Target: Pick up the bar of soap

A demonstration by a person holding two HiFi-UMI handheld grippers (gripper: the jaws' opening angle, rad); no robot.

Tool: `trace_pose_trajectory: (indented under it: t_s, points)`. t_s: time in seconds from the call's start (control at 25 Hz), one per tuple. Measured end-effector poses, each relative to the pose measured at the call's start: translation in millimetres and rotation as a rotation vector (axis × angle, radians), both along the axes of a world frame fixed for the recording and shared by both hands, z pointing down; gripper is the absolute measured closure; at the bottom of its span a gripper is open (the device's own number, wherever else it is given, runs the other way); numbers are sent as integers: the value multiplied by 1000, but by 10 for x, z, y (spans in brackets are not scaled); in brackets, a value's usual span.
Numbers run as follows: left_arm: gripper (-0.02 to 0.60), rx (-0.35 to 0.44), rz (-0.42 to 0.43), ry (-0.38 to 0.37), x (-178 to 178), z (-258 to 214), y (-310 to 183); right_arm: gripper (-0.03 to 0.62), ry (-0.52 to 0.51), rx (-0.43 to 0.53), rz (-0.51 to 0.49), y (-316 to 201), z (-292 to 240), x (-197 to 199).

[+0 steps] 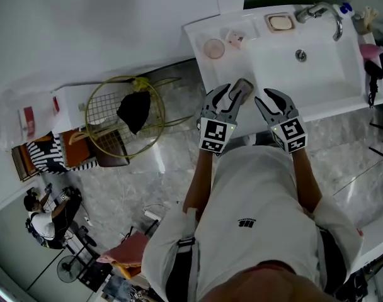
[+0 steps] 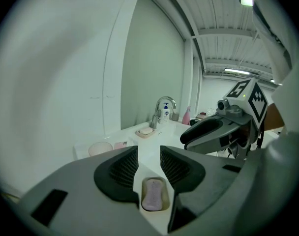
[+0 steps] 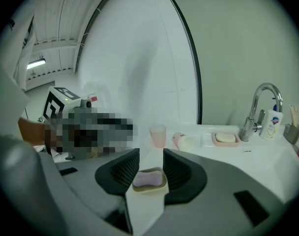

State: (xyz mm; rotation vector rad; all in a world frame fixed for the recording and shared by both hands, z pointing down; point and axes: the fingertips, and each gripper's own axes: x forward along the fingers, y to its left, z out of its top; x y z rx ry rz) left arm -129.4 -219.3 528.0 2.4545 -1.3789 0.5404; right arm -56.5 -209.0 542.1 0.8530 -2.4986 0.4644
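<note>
A pale purple bar of soap [image 2: 154,194] lies in a tan dish [image 2: 164,200] on the white counter's front strip, left of the basin. In the head view the dish [image 1: 243,88] sits at the tips of my left gripper [image 1: 233,95], which is open and not touching the bar. In the left gripper view, the left gripper [image 2: 149,157] frames the soap just below its jaws. The right gripper [image 1: 267,99] hovers open beside it over the basin's front rim. In its own view the right gripper [image 3: 151,159] looks sideways at the soap [image 3: 148,178].
A second dish with a beige soap [image 1: 280,22] sits by the faucet [image 1: 322,11]. A pink cup [image 1: 213,48] and a toppled pink bottle [image 1: 234,39] stand behind on the counter [image 1: 204,68]. The basin [image 1: 324,68] lies right. A wire basket [image 1: 97,115] stands on the floor to the left.
</note>
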Motion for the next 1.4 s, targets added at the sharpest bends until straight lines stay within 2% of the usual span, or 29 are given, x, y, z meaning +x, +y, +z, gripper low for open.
trace_pose_trajectory:
  t_s: [0.68,0.84,1.2,1.4]
  points:
    - [451,-157,10,-109,62,769,46,430,27,-65,-72,-75,560,50]
    - [451,-196,29,-151,83,932,67,430,22,-87,-60,-81,644,81]
    - [449,-272,74,-195,160,1230,78,430,29,-112,-76,-18,795,98]
    - [421,-318,106,-230,227,1398,69,430,29,-122,-83,-8,826,121]
